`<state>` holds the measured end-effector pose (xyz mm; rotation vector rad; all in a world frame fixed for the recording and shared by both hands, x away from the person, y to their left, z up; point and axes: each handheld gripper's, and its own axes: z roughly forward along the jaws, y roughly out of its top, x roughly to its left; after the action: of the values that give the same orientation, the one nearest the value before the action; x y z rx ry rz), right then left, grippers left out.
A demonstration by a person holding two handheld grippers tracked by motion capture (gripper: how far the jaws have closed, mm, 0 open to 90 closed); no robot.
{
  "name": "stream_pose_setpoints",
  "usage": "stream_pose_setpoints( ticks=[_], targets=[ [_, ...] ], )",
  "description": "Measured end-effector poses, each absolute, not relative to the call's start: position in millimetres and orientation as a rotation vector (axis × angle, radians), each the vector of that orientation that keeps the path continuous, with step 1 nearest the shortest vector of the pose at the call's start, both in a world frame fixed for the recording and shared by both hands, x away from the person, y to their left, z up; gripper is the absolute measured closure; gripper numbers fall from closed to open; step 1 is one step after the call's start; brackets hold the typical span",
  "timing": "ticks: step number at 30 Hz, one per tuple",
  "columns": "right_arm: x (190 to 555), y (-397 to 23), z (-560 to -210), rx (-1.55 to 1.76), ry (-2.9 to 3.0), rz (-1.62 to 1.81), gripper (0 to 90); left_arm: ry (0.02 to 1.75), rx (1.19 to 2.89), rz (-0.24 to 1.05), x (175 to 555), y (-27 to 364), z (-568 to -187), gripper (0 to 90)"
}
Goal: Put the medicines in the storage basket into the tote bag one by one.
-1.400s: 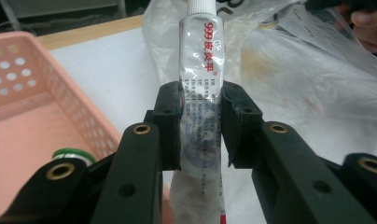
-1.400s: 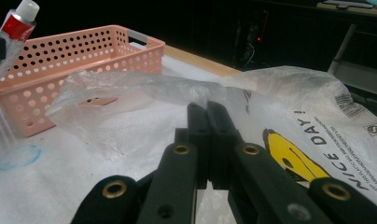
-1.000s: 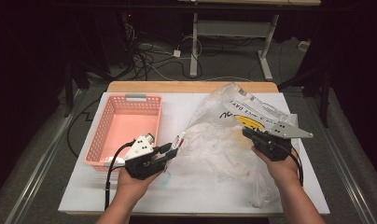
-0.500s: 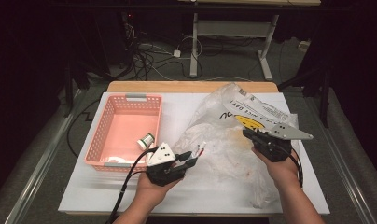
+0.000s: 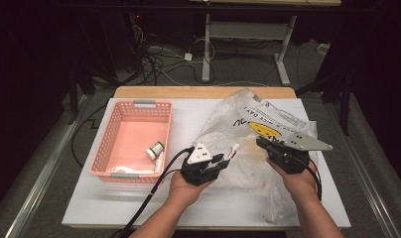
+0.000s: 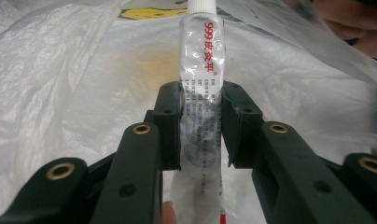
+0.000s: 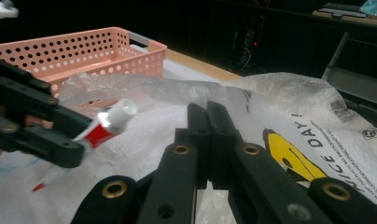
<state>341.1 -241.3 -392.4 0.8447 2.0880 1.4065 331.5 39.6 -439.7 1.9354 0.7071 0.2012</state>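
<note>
We are pinching a clear ointment tube (image 6: 201, 93) between the pads of our left gripper (image 5: 223, 159), its long axis running straight out along the jaws, white cap (image 7: 121, 113) pointing away toward the plastic bag (image 5: 268, 119). The tube is hovering over the bag's near edge, with the pink basket (image 5: 134, 106) lying off to its left. Our right gripper (image 5: 268, 145), jaws pressed together, is gripping the bag's film. Red print on the tube is reading "999" with Chinese characters; the bag is showing "NICE DAY!" beside a yellow smiley.
</note>
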Motion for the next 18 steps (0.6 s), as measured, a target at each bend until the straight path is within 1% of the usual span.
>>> stream_pose_setpoints(
  ticks=[11, 18],
  targets=[
    [333.0, -227.3, -392.3, 0.791, 2.133, 1.421, 90.0, 0.783, 1.937, 0.248, 349.0, 54.9, -439.5, 68.6],
    [329.8, -220.7, -389.9, 0.775, 2.140, 1.443, 90.0, 0.794, 1.952, 0.257, 353.0, 55.7, -440.3, 68.6]
  ],
)
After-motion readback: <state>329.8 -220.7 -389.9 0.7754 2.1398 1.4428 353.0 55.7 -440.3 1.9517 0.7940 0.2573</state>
